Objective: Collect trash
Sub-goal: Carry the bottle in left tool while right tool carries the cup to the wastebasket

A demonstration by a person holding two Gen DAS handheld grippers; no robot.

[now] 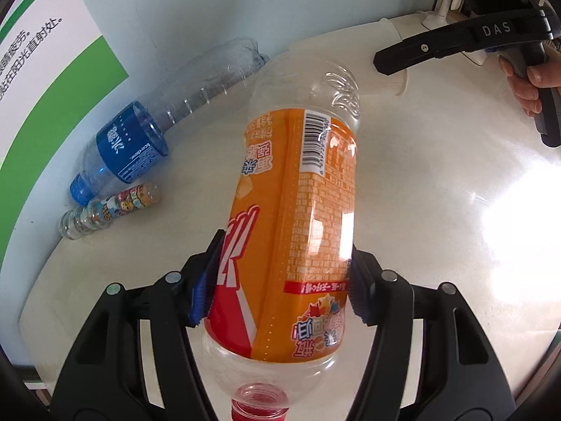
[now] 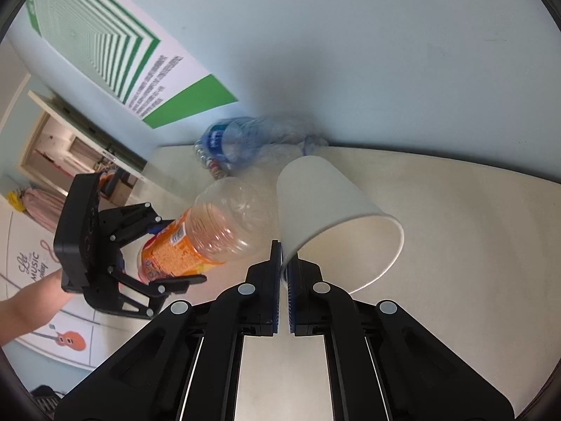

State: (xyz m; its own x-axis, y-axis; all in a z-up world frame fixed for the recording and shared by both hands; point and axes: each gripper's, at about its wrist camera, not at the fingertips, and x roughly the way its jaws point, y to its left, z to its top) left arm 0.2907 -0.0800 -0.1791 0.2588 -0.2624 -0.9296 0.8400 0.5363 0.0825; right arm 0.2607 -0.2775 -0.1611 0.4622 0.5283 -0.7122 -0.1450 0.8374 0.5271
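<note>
My left gripper (image 1: 280, 273) is shut on an empty orange-labelled plastic bottle (image 1: 301, 217) with a red cap, held above the white table (image 1: 438, 228). The same bottle (image 2: 196, 242) and left gripper (image 2: 140, 249) show in the right wrist view at left. My right gripper (image 2: 283, 263) is shut on the rim of a white paper cup (image 2: 326, 210), lifted and tilted, its mouth to the lower right. In the left wrist view the right gripper (image 1: 389, 61) is at the upper right, with the cup's rim (image 1: 401, 86) just showing below it.
A clear bottle with a blue label (image 1: 147, 140) and a small clear bottle with a cartoon label (image 1: 108, 210) lie on the table by the pale blue wall (image 1: 196, 7). A green-and-white poster (image 2: 140, 70) hangs on the wall. The blue-label bottle (image 2: 242, 140) lies behind the cup.
</note>
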